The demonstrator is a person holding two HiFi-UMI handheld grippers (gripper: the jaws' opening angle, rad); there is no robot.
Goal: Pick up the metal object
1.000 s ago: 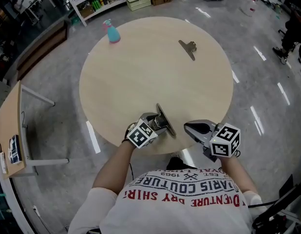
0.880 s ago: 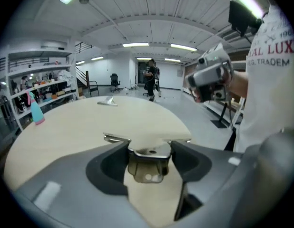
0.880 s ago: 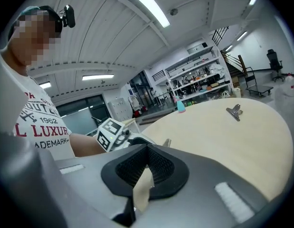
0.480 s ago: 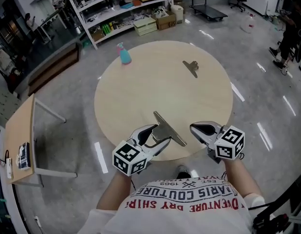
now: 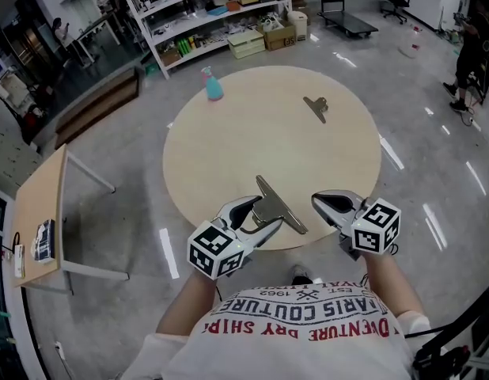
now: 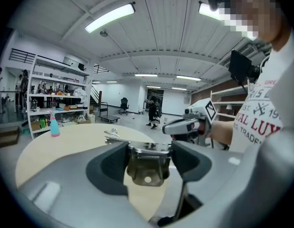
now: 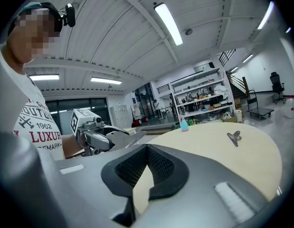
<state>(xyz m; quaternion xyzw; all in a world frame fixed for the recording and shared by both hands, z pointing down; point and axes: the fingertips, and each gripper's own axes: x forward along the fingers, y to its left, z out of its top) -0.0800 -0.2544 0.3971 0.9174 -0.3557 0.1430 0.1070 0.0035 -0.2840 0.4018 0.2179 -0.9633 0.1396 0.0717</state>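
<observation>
My left gripper (image 5: 259,214) is shut on a flat grey metal clip (image 5: 280,205), which it holds in the air over the near edge of the round wooden table (image 5: 252,145). In the left gripper view the metal clip (image 6: 147,166) sits clamped between both dark pads. My right gripper (image 5: 330,205) hovers just right of it, apart from it, with nothing in its closed jaws. The right gripper view shows its pads (image 7: 159,167) meeting at the tips. A second, smaller metal clip (image 5: 316,108) lies at the table's far right.
A blue spray bottle (image 5: 214,85) stands at the table's far left edge. Shelving (image 5: 205,10) with boxes is behind the table. A wooden side table (image 5: 39,212) stands at the left. The floor is polished concrete.
My left gripper has raised the metal clip off the table's near edge and drawn back slightly toward me. The right gripper has stayed about where it was.
</observation>
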